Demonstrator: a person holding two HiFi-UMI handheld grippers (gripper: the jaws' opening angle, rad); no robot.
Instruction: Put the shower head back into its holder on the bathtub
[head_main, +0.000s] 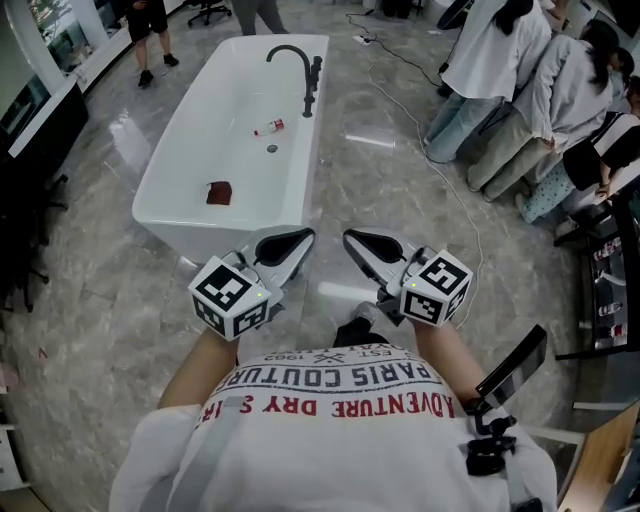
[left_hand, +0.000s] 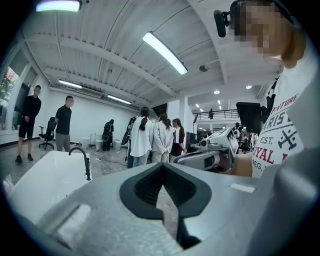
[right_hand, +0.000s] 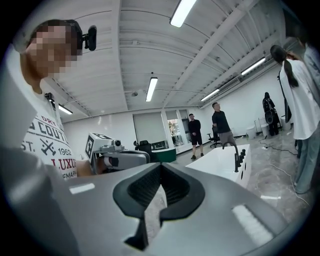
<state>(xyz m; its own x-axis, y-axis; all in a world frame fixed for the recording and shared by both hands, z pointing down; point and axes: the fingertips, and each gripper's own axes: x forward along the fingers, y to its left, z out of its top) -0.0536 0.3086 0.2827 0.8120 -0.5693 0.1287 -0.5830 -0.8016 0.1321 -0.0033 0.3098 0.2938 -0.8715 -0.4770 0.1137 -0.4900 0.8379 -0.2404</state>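
The white bathtub (head_main: 180, 170) stands on the marble floor ahead of me, with a black arched faucet (head_main: 300, 62) and its fittings at the far rim. A small white and red object (head_main: 268, 127) lies on the tub floor near the drain; I cannot tell if it is the shower head. My left gripper (head_main: 303, 236) and right gripper (head_main: 352, 238) are held side by side, short of the tub's near end, both shut and empty. The left gripper (left_hand: 161, 166) sees the tub (left_hand: 40, 180) at its left. The right gripper (right_hand: 160, 166) sees the tub (right_hand: 220, 165) and faucet (right_hand: 238, 158) at its right.
A dark red patch (head_main: 218, 193) lies on the tub floor. Several people in white coats (head_main: 500, 60) crouch at the right, and a white cable (head_main: 440, 170) runs across the floor there. Two people (head_main: 150, 30) stand beyond the tub. Dark furniture (head_main: 30, 130) lines the left wall.
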